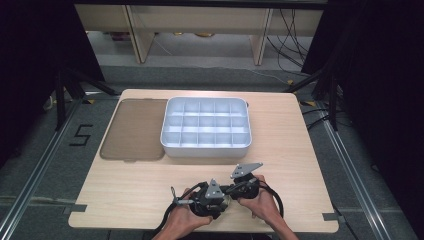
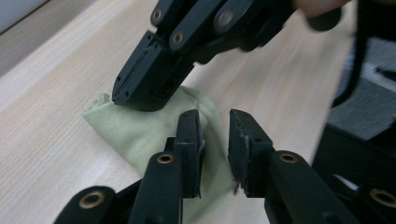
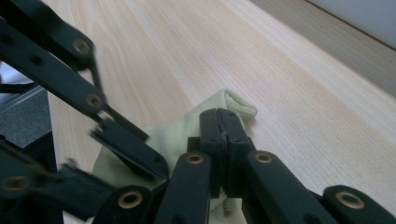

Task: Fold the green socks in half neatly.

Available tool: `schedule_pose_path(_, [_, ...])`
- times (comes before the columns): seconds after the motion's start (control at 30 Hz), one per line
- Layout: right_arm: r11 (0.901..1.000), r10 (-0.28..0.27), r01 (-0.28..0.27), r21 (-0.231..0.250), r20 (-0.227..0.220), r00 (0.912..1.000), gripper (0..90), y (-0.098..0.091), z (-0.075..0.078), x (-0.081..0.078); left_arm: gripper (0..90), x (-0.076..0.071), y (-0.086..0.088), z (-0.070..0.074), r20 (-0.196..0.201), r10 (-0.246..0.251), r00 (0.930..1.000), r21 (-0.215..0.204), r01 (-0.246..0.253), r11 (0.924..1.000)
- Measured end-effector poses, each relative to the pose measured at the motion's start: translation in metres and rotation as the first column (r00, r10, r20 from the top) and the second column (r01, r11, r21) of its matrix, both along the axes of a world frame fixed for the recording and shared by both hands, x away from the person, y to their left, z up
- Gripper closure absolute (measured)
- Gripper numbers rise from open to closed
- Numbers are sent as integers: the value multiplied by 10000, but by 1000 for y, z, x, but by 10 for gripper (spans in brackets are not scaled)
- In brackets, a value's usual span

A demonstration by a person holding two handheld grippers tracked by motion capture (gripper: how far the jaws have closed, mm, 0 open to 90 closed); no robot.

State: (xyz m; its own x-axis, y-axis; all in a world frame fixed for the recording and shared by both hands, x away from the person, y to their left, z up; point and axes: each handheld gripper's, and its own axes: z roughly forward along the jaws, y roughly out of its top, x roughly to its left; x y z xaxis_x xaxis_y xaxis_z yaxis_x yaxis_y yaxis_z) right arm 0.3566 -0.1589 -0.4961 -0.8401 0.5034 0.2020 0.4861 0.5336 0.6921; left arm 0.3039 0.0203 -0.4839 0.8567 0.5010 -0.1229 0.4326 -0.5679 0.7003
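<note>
A light wooden desk (image 1: pixel 280 150) filled the middle of the frame. On it lay a white divided tray (image 1: pixel 206 148) at centre, a brownish flat lid (image 1: pixel 134 129) just left of it, and a pale green cloth (image 2: pixel 140 128) at the lower edge.
</note>
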Motion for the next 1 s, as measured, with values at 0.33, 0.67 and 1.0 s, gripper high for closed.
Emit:
schedule_pose_path(0.33, [10000, 17, -17, -56, 72, 10000, 900, 0, 0, 0, 807, -7, 10, 1, -100, 56, 9999, -110, -57, 9999])
schedule_pose_path(0.67, [9999, -53, 53, -115, 29, 10000, 900, -2, 1, -3, 829, -7, 10, -10, 0, -46, 10000, 552, 46, 9985])
schedule_pose_path(1.0, [9996, -196, 198, -194, 76, 9998, 900, -7, 2, -8, 824, 2, 20, -7, -3, -395, 9992, 1038, 393, 9938])
